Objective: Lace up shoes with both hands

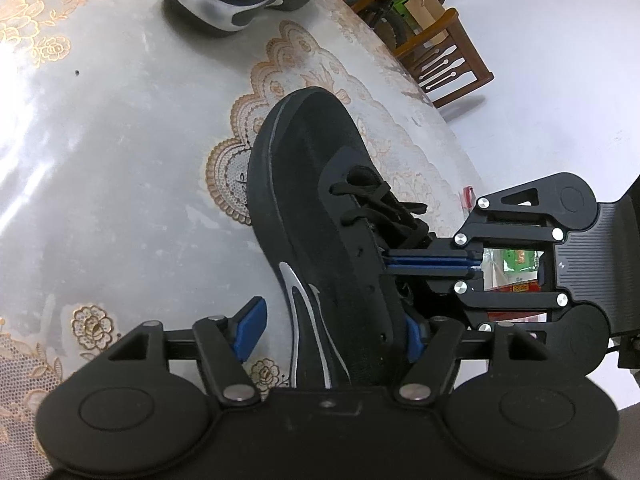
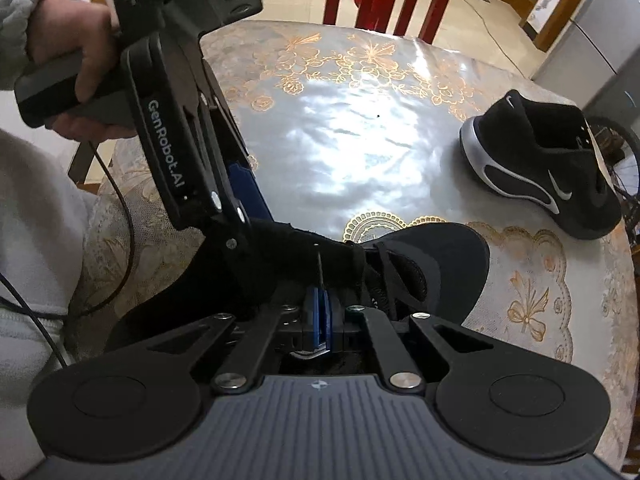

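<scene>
We see the right gripper [image 2: 319, 312] clenched, its blue pads pressed flat together over the near black shoe [image 1: 320, 216], a thin dark lace end [image 2: 319, 268] rising from between them; whether the pads truly pinch it we cannot tell. The left gripper [image 1: 332, 330] stands released, its blue fingers [image 1: 250, 328] apart on either side of that shoe's side wall, the outer one clear of it, the inner one's contact hidden. The shoe lies tilted on the tabletop [image 1: 120, 140], laces [image 1: 372, 200] crossed through its front eyelets only; a hand [image 2: 76, 60] in a grey sleeve grips the left gripper's handle. A second shoe [image 2: 548, 168], black with a silver sole, sits well apart on the floral cover.
</scene>
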Tool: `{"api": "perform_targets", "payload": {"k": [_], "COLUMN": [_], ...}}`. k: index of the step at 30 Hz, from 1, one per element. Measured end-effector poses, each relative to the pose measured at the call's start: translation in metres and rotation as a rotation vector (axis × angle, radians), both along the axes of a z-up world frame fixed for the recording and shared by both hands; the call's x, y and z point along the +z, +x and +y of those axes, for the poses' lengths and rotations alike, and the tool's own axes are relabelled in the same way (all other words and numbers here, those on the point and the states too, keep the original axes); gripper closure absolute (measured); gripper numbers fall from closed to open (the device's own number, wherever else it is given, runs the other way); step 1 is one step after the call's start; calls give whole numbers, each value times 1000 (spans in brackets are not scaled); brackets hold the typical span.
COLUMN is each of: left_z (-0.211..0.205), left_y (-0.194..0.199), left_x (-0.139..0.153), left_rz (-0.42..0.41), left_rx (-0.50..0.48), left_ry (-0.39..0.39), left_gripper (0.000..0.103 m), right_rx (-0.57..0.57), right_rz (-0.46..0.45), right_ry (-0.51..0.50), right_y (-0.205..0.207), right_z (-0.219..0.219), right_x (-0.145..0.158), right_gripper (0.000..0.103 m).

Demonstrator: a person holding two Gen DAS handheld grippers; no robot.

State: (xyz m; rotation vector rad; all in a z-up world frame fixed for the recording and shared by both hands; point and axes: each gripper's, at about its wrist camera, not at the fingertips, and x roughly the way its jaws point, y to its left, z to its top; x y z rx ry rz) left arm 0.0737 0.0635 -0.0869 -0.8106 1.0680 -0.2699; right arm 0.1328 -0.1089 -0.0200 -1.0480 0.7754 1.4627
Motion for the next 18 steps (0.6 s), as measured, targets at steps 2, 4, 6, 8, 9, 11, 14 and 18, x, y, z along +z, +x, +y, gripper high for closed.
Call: {"api": "perform_targets", "payload": {"k": [2, 4, 6, 8, 9, 11, 14, 18], "left_z": [0, -1, -2, -3, -4, -6, -8, -7], "left_y": [0, 1, 1, 2, 2, 3, 4, 5], "left_x": [0, 0, 0, 1, 1, 1, 2, 2], "left_rz": [0, 0, -1, -3, -4, -8, -14, -15], "left_rx": [-1, -3, -5, -8, -9, -12, -18, -24], "left_ry": [0, -1, 2, 7, 8, 10, 8, 10], "left_gripper": [37, 37, 36, 36, 36, 36, 36, 36], "right_rx": [4, 30, 56, 73, 82, 106, 94, 80], "right_rz": [-2, -22, -36, -25, -20, -6, -30, -42], "right_ry": [-1, -9, -13, -4, 0, 4, 13, 33], "right_y": [0, -3, -5, -6, -6, -9, -10, -4], "right_z": [0, 1, 3, 4, 5, 6, 8, 11], "right_x": [-1, -2, -2, 0, 1, 3, 1, -2], "right_gripper": [100, 100, 100, 100, 100, 100, 100, 99]}}
